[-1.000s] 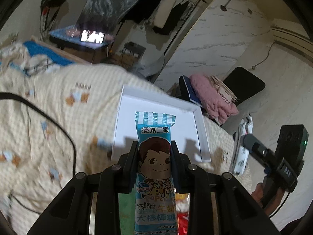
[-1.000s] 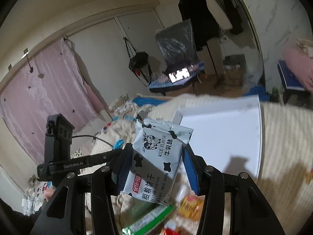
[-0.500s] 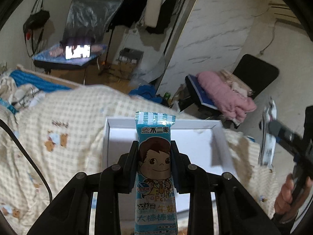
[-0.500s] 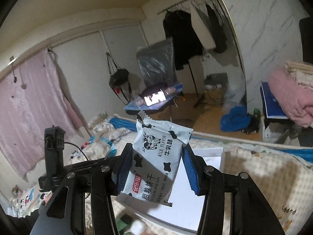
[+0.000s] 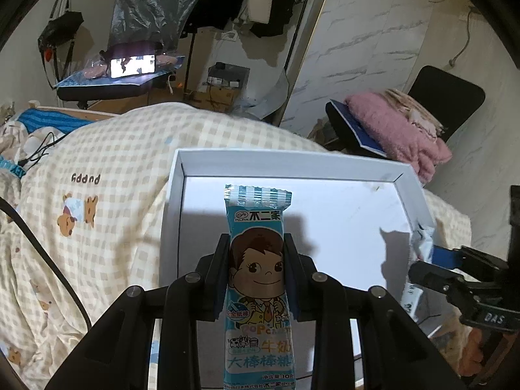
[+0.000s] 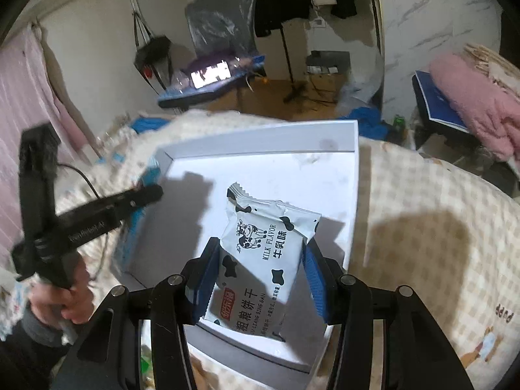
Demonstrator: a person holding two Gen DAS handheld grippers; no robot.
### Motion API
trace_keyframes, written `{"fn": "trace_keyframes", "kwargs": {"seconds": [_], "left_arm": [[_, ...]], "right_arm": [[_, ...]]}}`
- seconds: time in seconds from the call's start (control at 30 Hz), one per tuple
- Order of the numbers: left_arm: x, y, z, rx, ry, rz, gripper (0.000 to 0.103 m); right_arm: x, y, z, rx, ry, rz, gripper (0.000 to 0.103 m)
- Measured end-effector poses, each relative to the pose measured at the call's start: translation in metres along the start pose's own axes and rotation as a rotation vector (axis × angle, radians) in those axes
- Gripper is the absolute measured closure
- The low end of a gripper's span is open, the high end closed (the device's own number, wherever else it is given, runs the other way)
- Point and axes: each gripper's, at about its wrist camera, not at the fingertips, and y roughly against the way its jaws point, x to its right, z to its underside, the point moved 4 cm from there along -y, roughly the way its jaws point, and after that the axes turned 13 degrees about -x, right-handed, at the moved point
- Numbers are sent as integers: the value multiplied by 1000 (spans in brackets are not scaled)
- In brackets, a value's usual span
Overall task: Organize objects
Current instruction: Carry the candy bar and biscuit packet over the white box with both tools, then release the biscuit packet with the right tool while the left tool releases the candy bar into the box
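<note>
Over the white tray [image 5: 412, 191] on the checked quilt [image 5: 107, 175], the left gripper [image 5: 256, 260] is clamped on a blue lollipop packet [image 5: 258, 279] whose lower end runs out of frame. The right gripper [image 6: 260, 269] pinches a cow-print biscuit packet [image 6: 260, 256] above the tray's floor. Snacks under the right gripper's fingers are blurred, unreadable.

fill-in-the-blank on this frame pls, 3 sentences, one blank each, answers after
1. The left gripper is shut on a blue lollipop packet printed with a cartoon ____.
2. The right gripper is shut on a white biscuit packet whose English print reads "____ flavor".
3. Both packets are held above a shallow ____ box lying on the checked bedspread.

Missing words: face; milk; white
</note>
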Motion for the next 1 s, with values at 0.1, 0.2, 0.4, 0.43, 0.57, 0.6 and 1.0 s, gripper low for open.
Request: {"fn": "trace_keyframes", "kwargs": {"seconds": [0.1,0.2,0.4,0.43,0.57,0.6,1.0], "left_arm": [[-1,-7,-1,-8,-16,-47,71],[-1,-11,2,-10,-23,-68,70],[-4,-18,6,-29,-2,-101,70],[-5,-18,7,-35,1,-100,70],[-8,-17,9,-39,26,-74,68],[-10,-16,9,-38,32,-72,68],[-16,38,9,98,78,40,36]], "right_arm": [[-4,-5,2,-19,19,60,51],[-9,-8,6,-27,43,113,51],[-15,-13,8,-36,64,77,50],[-17,-14,7,-30,69,72,49],[-18,-7,6,3,69,92,20],[-20,-4,6,19,78,91,19],[-33,42,3,164,135,166,1]]}}
